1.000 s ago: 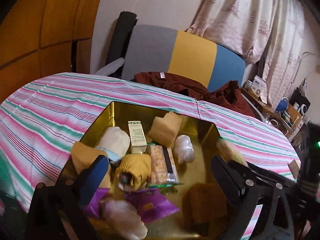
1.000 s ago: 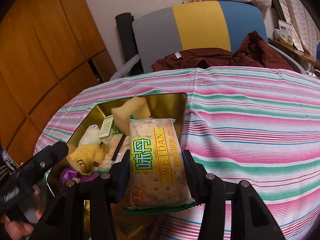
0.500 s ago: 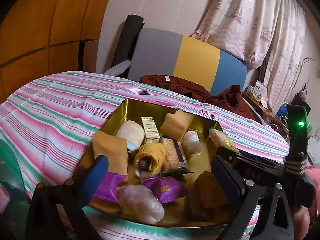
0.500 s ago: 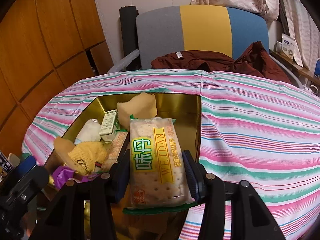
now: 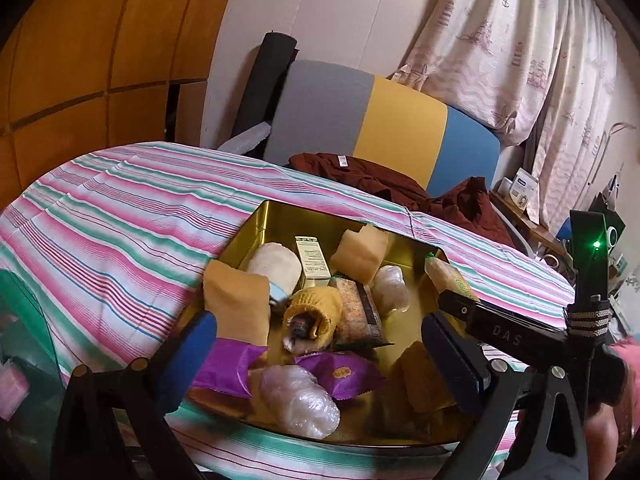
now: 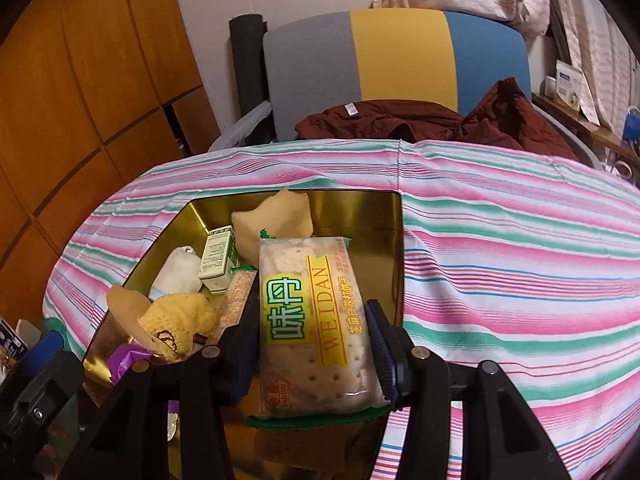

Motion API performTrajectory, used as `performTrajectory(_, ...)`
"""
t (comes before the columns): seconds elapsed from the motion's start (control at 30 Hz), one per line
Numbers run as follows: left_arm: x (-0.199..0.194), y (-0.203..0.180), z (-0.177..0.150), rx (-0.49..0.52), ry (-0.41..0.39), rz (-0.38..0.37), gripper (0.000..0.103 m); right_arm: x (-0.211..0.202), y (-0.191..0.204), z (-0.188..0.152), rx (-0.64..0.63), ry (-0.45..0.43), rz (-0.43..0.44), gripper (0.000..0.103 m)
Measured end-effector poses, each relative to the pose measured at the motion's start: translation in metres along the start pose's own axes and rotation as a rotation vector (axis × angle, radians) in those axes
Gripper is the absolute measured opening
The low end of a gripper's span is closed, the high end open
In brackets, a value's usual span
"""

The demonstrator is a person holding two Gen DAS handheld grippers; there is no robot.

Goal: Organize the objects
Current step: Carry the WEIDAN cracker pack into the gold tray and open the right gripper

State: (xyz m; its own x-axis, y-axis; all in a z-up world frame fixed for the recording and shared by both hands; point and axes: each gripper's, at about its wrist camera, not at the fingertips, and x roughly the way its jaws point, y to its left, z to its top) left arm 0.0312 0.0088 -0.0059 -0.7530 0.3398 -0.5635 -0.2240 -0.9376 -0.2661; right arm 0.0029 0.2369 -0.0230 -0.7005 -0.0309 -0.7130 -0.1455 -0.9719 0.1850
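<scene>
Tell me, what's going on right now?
Right gripper shut on cracker packet above gold tin. Left gripper open, empty. Tin crowded with snacks.

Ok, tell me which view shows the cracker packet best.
Right wrist view: the cracker packet fills the centre, label readable, clamped in the right tongs. The left wrist view shows only its far end above the gold tin.

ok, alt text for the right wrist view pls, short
The right gripper clamps a clear WEIDAN cracker packet above a gold tin tray of wrapped snacks and a small carton. The tray sits on a pink-and-green striped tablecloth; a grey, yellow and blue chair stands behind.
</scene>
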Motion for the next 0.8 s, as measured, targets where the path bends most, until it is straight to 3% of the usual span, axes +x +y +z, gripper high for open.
performTrajectory(0.37, -0.007, -0.005, 0.002, 0.031, -0.029, 0.015, 0.103, 0.032, -0.006, 0.015, 0.067, 0.072, -0.052, 0.049)
performTrajectory(0.57, -0.007, -0.004, 0.004, 0.034, -0.03, 0.019, 0.103, 0.046, -0.005, 0.025, 0.025, 0.06, -0.161, 0.049)
performTrajectory(0.8, -0.007, -0.001, 0.003, 0.016, -0.019, 0.013, 0.103, 0.058, -0.002, 0.038, 0.065, 0.079, -0.135, 0.049)
